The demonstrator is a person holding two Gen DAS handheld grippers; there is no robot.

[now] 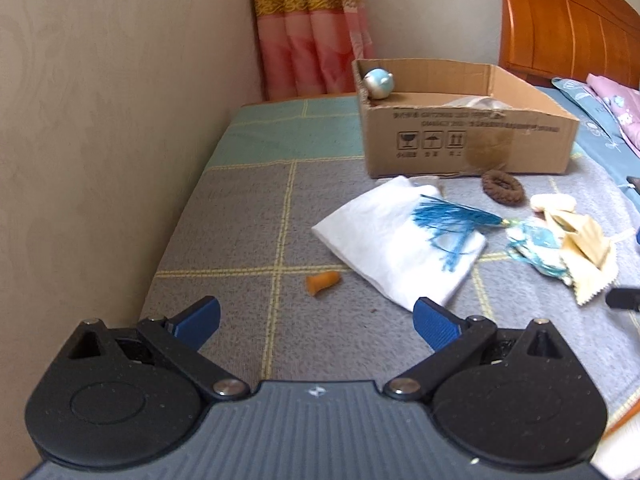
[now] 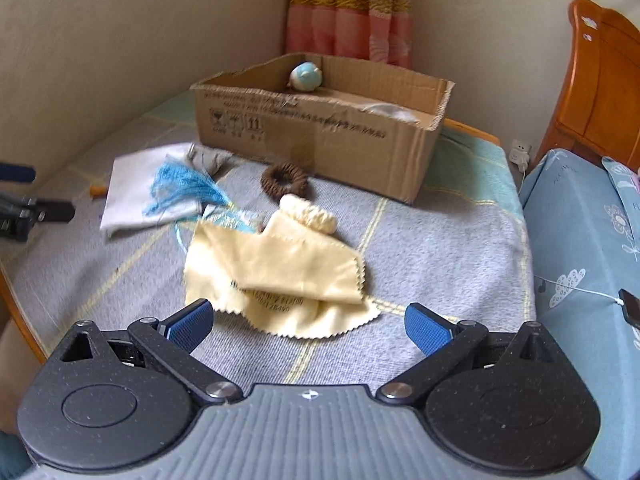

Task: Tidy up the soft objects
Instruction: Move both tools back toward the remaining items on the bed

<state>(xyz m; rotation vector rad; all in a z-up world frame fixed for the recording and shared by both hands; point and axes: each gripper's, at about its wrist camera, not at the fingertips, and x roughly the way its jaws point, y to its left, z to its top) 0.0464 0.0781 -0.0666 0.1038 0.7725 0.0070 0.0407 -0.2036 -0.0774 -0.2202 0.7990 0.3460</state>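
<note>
Soft items lie on a grey checked blanket (image 1: pixel 240 220) before an open cardboard box (image 1: pixel 460 148). A white cloth (image 1: pixel 384 244) carries a blue tassel (image 1: pixel 448 220). A brown hair tie (image 1: pixel 503 188), a cream scrunchie (image 2: pixel 308 210) and a yellow cloth (image 2: pixel 280 276) lie to the right. A small orange piece (image 1: pixel 322 281) lies just ahead of my left gripper (image 1: pixel 316 320), which is open and empty. My right gripper (image 2: pixel 308 326) is open and empty, its jaws at the yellow cloth's near edge. A blue plush ball (image 1: pixel 378 83) sits in the box's far corner.
A beige wall (image 1: pixel 100 140) runs along the left. A pink curtain (image 1: pixel 312 32) hangs behind the box. A wooden headboard (image 1: pixel 568 28) and a bed with blue bedding (image 2: pixel 588 240) stand at the right. A phone on a cable (image 2: pixel 630 306) lies on the bedding.
</note>
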